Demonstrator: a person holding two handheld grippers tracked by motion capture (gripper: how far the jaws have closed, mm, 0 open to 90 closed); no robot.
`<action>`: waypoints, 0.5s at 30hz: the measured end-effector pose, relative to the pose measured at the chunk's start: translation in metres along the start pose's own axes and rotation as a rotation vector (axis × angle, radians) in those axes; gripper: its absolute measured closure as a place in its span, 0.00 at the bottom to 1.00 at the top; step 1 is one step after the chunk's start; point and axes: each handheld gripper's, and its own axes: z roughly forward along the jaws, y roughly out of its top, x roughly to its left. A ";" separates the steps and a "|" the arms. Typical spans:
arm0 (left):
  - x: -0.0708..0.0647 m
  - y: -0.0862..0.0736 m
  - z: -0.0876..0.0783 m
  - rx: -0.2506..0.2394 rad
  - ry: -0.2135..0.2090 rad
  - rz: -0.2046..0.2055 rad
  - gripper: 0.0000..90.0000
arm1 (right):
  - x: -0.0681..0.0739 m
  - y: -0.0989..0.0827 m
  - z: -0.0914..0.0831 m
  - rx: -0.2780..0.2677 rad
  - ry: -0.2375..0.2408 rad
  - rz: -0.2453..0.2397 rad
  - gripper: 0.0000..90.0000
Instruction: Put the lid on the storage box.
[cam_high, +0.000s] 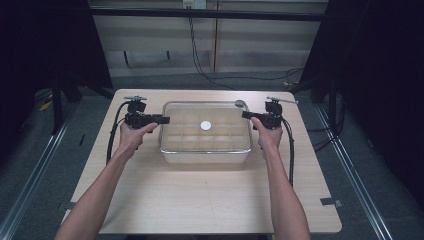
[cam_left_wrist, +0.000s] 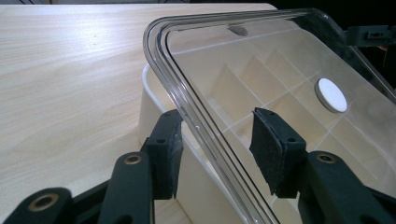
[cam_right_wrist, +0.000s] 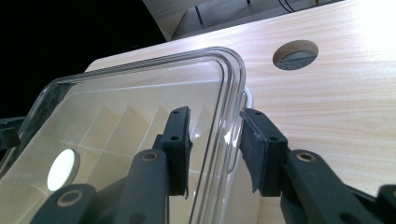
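Lid (cam_high: 220, 117) of clear plastic, rectangular with rounded corners, lies over a cream compartment box (cam_high: 205, 156) on the far half of the table (cam_high: 200, 200), roughly midway between its left and right edges. Its long axis runs left to right, parallel to the table's far edge, and in the high view its short ends face the two grippers. In the gripper views the lid looks slightly raised or tilted off the box rim, though the angle makes that hard to judge.

Through the lid the box shows a grid of dividers, and a white round disc (cam_high: 205, 125) sits near the middle of the lid; whether it is on the lid or under it cannot be told.

The left hand (cam_high: 132, 137) holds the left gripper (cam_high: 161, 120) at the lid's left short end. In the left gripper view its jaws stand apart, one outside the lid's rim and one over the lid, with gaps on both sides, so nothing is clamped.

The right hand (cam_high: 268, 137) holds the right gripper (cam_high: 247, 115) at the right short end. Its jaws likewise straddle the rim; the outer pad (cam_right_wrist: 257, 140) is close against the edge, the inner one clear of it.

A round hole (cam_right_wrist: 295, 54) in the table lies near its far right corner.
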 end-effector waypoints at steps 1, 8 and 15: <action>0.000 -0.001 0.000 0.001 -0.002 -0.005 0.60 | 0.000 0.000 0.001 -0.001 0.001 0.000 0.71; 0.004 -0.005 0.005 0.010 -0.009 -0.048 0.59 | 0.000 -0.004 0.007 0.018 -0.032 0.000 0.67; 0.006 -0.006 0.008 0.026 -0.012 -0.062 0.58 | 0.000 -0.008 0.012 0.019 -0.047 0.010 0.64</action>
